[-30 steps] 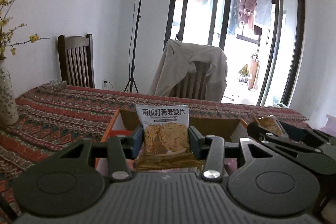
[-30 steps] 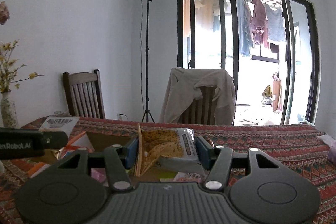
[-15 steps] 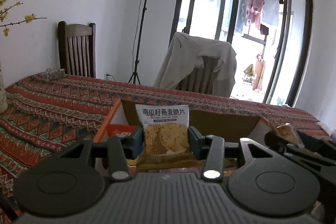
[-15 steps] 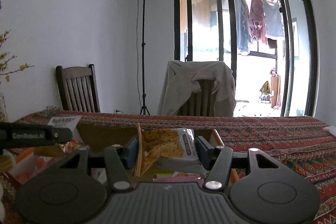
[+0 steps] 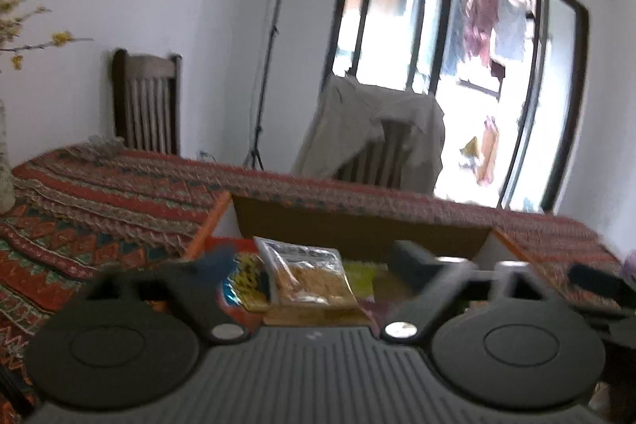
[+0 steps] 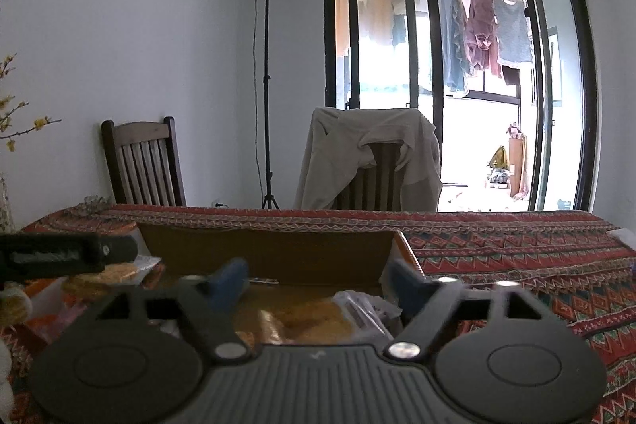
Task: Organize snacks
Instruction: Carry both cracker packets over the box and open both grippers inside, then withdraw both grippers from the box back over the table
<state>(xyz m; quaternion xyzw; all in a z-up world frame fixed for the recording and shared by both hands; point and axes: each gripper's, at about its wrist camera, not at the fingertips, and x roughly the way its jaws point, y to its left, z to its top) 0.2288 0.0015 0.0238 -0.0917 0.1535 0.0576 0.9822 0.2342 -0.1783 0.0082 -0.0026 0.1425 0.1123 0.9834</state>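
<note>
An open cardboard box (image 5: 357,229) with orange flaps sits on the patterned tablecloth and holds several snack packets. My left gripper (image 5: 314,261) hangs just over it, jaws opening wide; a crisp packet (image 5: 314,277) lies tilted in the box between the fingers, touched by neither pad. My right gripper (image 6: 318,281) is over the same box (image 6: 270,253), jaws also opening. Its crisp packet (image 6: 314,316) lies loose on the box's contents between the fingers. The left gripper's finger (image 6: 59,255) shows at the left edge of the right wrist view.
The red patterned tablecloth (image 6: 516,249) covers the table around the box. Beyond the far edge stand a bare wooden chair (image 6: 143,165) and a chair draped with a beige jacket (image 6: 369,157). A lamp stand (image 6: 267,82) is against the wall. A vase (image 5: 4,169) stands at left.
Both grippers sank toward the box, then their jaws sprang apart. Each crisp packet left the pads and dropped into the box.
</note>
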